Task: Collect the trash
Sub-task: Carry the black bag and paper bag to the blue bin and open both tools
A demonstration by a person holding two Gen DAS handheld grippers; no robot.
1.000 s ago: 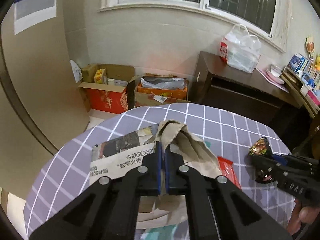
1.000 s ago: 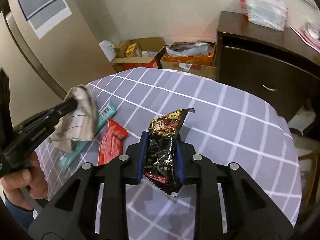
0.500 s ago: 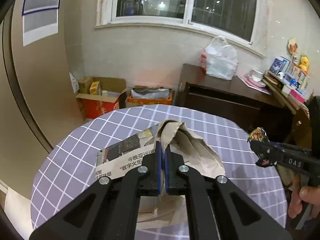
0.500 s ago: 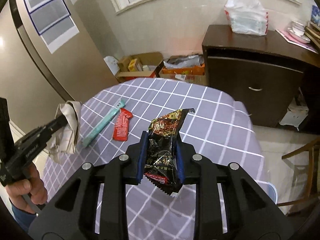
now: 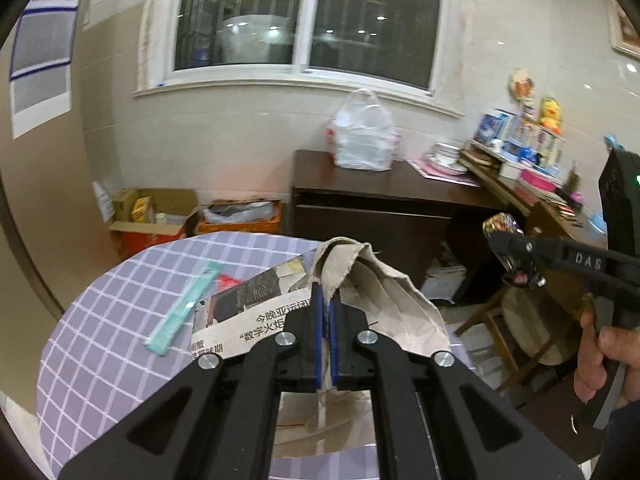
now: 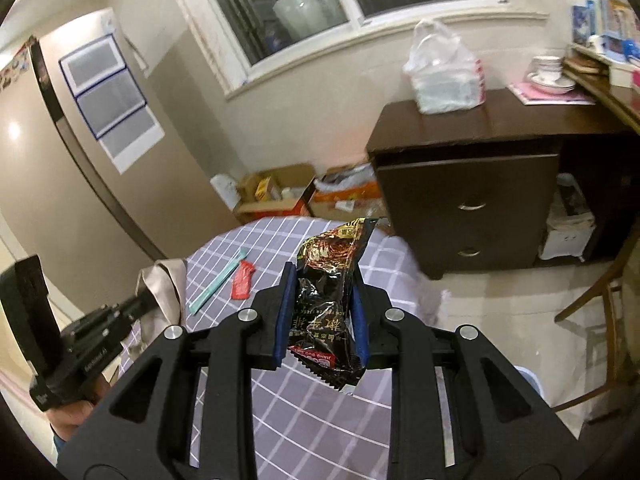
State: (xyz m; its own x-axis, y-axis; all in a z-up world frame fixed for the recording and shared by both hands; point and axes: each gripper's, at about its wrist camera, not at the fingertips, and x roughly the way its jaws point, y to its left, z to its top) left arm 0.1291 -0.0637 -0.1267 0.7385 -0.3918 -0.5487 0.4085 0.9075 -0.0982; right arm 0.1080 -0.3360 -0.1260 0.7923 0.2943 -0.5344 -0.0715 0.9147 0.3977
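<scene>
My left gripper [image 5: 327, 300] is shut on a crumpled sheet of newspaper [image 5: 384, 300], which hangs from the jaws above the round table [image 5: 100, 344]. In the right wrist view the same paper [image 6: 168, 292] dangles at the left. My right gripper [image 6: 322, 280] is shut on a black and red snack wrapper [image 6: 328, 300], held up over the table's near edge; the wrapper [image 5: 508, 248] also shows at the right of the left wrist view. A teal wrapper [image 6: 218, 282] and a red wrapper [image 6: 243, 283] lie flat on the checked cloth.
A dark wooden cabinet [image 6: 472, 196] with a white plastic bag [image 6: 444, 72] on top stands behind the table. Open cardboard boxes [image 6: 280, 192] sit on the floor by the wall. A wooden chair [image 6: 600, 304] is at the right. A blue bin rim [image 6: 528, 380] peeks out low right.
Both grippers have risen and drawn back from the table with their loads. More of the room and window shows now, and the table looks smaller and farther.
</scene>
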